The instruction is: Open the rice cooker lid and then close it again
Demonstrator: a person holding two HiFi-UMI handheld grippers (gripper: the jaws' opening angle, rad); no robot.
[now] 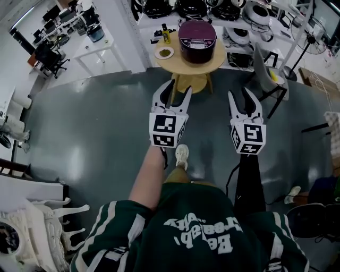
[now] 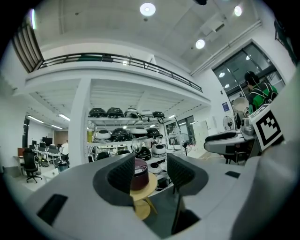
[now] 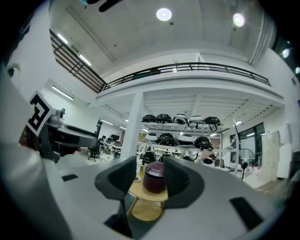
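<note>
Approach to the rice cooker [image 1: 197, 41], which stands lid down on the round desk [image 1: 171, 62], well ahead. Left claw [image 1: 179, 86] and right claw [image 1: 239, 92] are each partly spread and hold nothing. Advisable: keep both level, arrive centred on the cooker, and find the lid release before pressing.

Round ceiling lamps [image 2: 147, 8] light the hall brightly and evenly, leaving small glare spots. The grey floor [image 1: 79, 138] shows a soft sheen and faint shadows. Both gripper views bend strongly toward black corners, and their near foreground looks soft, perhaps out of focus.
</note>
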